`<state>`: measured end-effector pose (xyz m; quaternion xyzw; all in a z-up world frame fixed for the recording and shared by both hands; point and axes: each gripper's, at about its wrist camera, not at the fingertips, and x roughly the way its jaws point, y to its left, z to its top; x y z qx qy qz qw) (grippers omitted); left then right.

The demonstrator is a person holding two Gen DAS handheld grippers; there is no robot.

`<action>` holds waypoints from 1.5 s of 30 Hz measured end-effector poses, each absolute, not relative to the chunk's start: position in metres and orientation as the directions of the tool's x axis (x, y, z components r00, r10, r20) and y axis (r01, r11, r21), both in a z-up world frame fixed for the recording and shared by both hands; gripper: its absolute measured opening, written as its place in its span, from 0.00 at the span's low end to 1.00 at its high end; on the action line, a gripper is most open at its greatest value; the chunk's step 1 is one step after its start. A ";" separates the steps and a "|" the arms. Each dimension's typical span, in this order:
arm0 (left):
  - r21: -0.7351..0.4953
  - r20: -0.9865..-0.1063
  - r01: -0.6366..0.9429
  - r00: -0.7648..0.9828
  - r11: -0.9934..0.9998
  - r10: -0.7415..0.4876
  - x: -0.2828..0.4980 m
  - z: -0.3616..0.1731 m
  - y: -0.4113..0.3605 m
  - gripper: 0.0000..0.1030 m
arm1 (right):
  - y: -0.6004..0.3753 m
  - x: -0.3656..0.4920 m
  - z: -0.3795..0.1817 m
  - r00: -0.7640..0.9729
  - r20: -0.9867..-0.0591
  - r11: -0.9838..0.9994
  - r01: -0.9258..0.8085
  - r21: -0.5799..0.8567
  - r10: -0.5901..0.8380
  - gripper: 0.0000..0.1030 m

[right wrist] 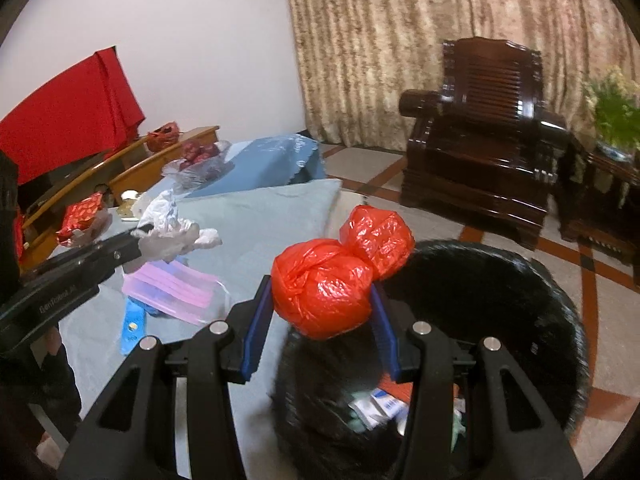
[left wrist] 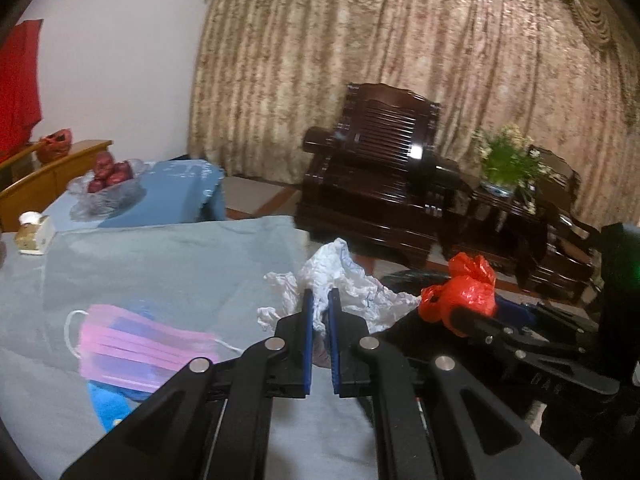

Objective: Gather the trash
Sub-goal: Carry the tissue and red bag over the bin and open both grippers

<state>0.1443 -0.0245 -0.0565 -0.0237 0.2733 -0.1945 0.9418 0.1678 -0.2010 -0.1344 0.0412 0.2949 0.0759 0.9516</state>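
My right gripper (right wrist: 320, 286) is shut on a knotted red plastic bag (right wrist: 324, 292), which hangs over the near rim of a black-lined trash bin (right wrist: 520, 300) with packets inside. In the left wrist view the same red bag (left wrist: 464, 288) shows at the right, in the right gripper (left wrist: 452, 312). My left gripper (left wrist: 320, 294) is shut on a crumpled white wrapper (left wrist: 348, 280), held above the table's right edge. From the right wrist view the left gripper (right wrist: 140, 240) comes in from the left with the white wrapper (right wrist: 172, 236). A pink face mask (left wrist: 140, 348) (right wrist: 176, 284) lies on the grey tablecloth (left wrist: 160, 264).
A blue strip (right wrist: 132, 324) lies under the mask. A glass bowl of red fruit (left wrist: 108, 184) and a tissue box (left wrist: 34, 234) stand at the table's far end. A dark wooden armchair (left wrist: 384, 168) and a potted plant (left wrist: 508, 160) stand beyond the bin on the tiled floor.
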 end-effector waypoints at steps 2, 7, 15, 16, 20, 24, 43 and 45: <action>-0.155 -0.502 0.378 0.766 0.913 -0.402 0.143 -0.057 -0.038 0.07 | -0.211 0.160 -0.137 0.816 -0.559 0.988 -0.096 0.120 0.147 0.44; -0.161 -0.506 0.431 0.736 0.888 -0.449 0.144 -0.061 -0.073 0.07 | -0.238 0.146 -0.143 0.816 -0.571 0.994 -0.036 0.108 0.092 0.44; -0.158 -0.543 0.501 0.675 0.851 -0.499 0.151 -0.080 -0.124 0.07 | -0.277 0.134 -0.153 0.816 -0.578 0.994 0.050 0.102 0.019 0.44; -0.156 -0.546 0.505 0.672 0.849 -0.501 0.150 -0.082 -0.128 0.07 | -0.281 0.133 -0.154 0.815 -0.579 0.993 0.058 0.101 0.011 0.44; -0.151 -0.559 0.521 0.655 0.840 -0.507 0.150 -0.089 -0.146 0.07 | -0.294 0.130 -0.160 0.813 -0.583 0.991 0.086 0.101 -0.011 0.44; -0.142 -0.567 0.534 0.646 0.833 -0.511 0.150 -0.094 -0.156 0.07 | -0.305 0.128 -0.163 0.810 -0.585 0.988 0.110 0.108 -0.027 0.44; -0.167 -0.571 0.501 0.654 0.849 -0.497 0.152 -0.094 -0.144 0.68 | -0.314 0.120 -0.175 0.787 -0.607 0.976 0.202 0.082 -0.112 0.92; -0.162 -0.567 0.489 0.665 0.857 -0.487 0.150 -0.092 -0.137 0.72 | -0.311 0.120 -0.174 0.788 -0.607 0.977 0.195 0.085 -0.105 0.93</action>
